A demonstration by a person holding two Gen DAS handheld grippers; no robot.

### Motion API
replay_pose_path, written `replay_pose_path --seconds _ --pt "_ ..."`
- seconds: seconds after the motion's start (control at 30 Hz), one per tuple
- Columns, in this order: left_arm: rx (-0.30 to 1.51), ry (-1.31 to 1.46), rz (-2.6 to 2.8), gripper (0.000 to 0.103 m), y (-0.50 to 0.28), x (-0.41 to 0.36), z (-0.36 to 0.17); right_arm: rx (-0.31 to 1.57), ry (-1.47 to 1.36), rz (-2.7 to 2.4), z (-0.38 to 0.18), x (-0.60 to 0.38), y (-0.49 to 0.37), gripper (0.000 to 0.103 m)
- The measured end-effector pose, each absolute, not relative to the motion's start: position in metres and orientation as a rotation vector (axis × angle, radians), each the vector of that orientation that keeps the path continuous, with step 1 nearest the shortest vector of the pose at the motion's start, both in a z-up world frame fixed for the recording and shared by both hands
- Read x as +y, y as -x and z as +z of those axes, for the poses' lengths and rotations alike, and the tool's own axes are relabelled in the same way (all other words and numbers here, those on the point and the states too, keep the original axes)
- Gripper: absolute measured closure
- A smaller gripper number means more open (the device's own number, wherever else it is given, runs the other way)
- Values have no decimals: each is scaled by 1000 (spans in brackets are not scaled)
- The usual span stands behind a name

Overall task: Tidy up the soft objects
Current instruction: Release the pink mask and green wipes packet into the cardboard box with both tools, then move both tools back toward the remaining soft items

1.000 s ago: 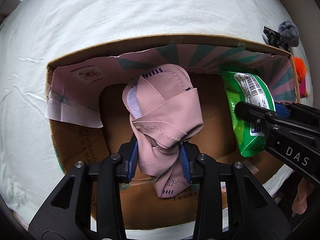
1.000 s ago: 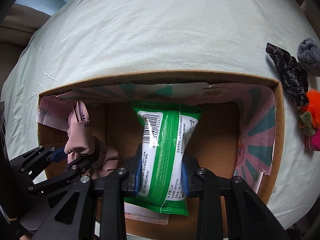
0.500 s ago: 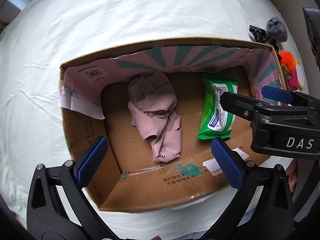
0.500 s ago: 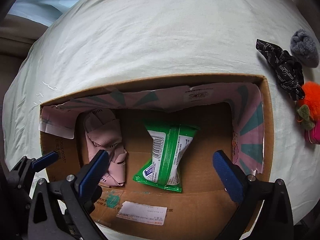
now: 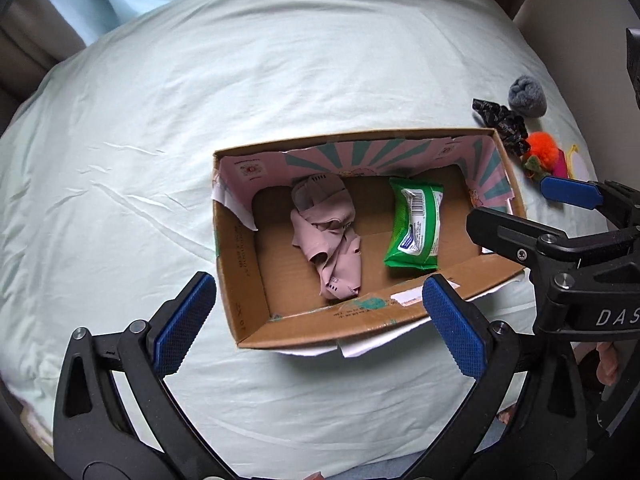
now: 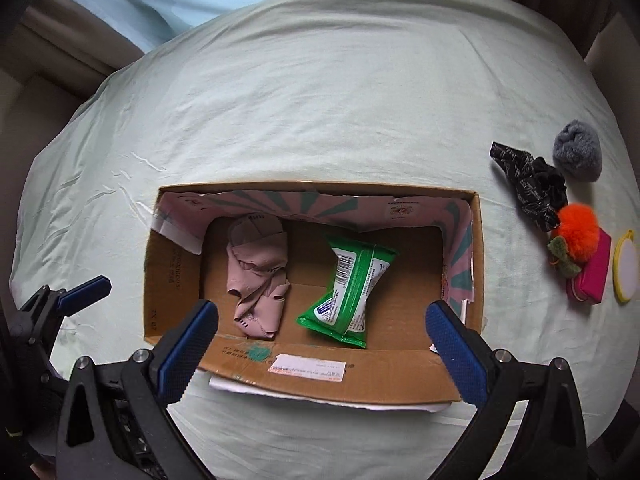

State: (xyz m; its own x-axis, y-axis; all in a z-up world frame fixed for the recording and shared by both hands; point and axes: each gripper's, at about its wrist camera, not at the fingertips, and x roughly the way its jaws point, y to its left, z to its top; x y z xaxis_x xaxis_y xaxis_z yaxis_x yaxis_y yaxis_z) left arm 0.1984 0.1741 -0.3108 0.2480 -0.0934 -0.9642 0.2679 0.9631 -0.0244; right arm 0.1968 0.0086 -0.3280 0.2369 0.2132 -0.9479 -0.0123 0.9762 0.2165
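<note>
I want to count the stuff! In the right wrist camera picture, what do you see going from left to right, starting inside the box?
Pink cloth → green wipes pack → black scrunchie → orange pom-pom → yellow-rimmed mirror.

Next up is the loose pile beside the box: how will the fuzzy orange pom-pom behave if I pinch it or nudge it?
The fuzzy orange pom-pom looks fluffy, so it will probably squash under the pads and feel light. Its round shape suggests it may roll if nudged. A green bit seems attached and it lies against the pink pouch, so a pinch might drag those.
</note>
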Motion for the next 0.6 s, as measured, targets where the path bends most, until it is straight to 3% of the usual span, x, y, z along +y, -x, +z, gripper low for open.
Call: replay_pose_path --seconds 0.6 --pt "895 -92 -128 0 -84 168 -150 863 -108 50 -160 -27 -70 0"
